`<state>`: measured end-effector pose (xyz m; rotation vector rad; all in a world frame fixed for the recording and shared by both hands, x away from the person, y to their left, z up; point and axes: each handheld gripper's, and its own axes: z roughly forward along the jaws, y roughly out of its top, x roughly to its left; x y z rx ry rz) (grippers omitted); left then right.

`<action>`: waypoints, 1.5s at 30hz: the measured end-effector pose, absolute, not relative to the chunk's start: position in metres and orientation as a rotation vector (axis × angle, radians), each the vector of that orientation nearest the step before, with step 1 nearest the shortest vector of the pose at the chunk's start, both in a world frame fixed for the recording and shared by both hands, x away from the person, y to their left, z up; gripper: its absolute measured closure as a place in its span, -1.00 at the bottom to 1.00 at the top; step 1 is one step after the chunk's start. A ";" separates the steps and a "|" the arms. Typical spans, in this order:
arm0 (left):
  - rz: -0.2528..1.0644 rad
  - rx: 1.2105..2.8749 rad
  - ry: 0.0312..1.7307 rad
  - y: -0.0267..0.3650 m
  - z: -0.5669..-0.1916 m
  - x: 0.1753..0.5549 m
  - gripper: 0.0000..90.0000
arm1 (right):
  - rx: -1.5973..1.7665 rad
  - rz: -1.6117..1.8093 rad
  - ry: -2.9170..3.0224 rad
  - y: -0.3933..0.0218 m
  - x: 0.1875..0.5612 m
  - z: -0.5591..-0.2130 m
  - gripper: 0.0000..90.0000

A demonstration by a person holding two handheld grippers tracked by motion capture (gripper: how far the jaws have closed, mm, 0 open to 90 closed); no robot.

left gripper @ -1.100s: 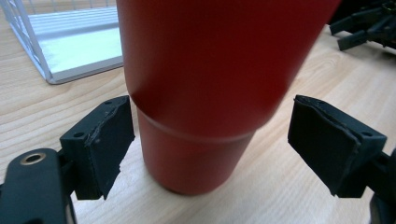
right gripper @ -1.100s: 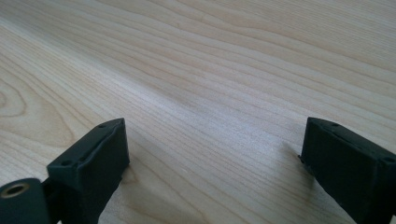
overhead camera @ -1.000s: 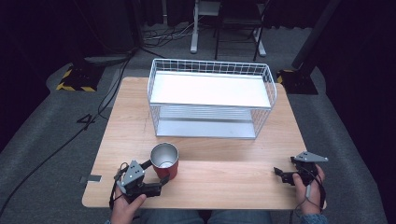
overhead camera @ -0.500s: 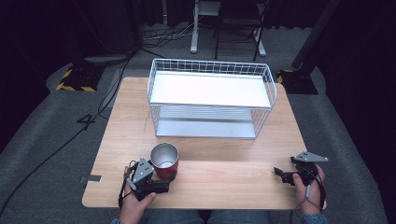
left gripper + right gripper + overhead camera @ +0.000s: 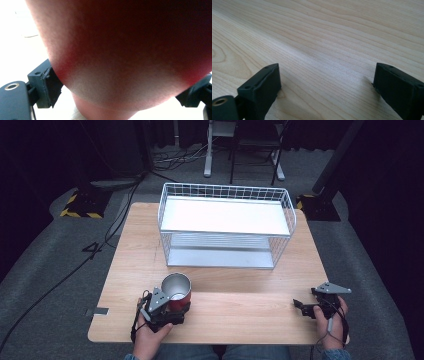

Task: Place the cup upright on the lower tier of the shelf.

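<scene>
The red cup stands upright near the table's front left edge, well in front of the wire rack. The left gripper is pushed up against it, jaws wide on either side of the cup's red wall; whether they press it I cannot tell. Off at the front right, the right gripper rests low over bare wood, jaws spread and holding nothing.

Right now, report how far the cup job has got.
Done: the left gripper has reached the red cup, fingers on either side. In hand: closing on it; the cup stands on the table. Left: lifting. The right gripper rests open.
</scene>
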<state>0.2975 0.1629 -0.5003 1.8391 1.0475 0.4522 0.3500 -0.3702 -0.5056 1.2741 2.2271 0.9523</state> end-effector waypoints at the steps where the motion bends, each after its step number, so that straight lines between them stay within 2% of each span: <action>1: 0.448 1.847 1.052 0.163 -0.500 0.298 -0.72 | 1.274 0.953 2.227 -0.370 0.350 -0.506 -0.82; 19: 0.484 1.846 1.050 0.163 -0.499 0.296 -0.65 | 1.269 0.948 2.224 -0.370 0.350 -0.506 -0.82; 32: 0.459 1.847 1.023 0.161 -0.497 0.295 -0.64 | 1.262 0.951 2.230 -0.370 0.350 -0.506 -0.82; 45: 0.479 1.860 0.977 0.157 -0.471 0.303 -0.64 | 1.278 0.953 2.231 -0.370 0.351 -0.506 -0.87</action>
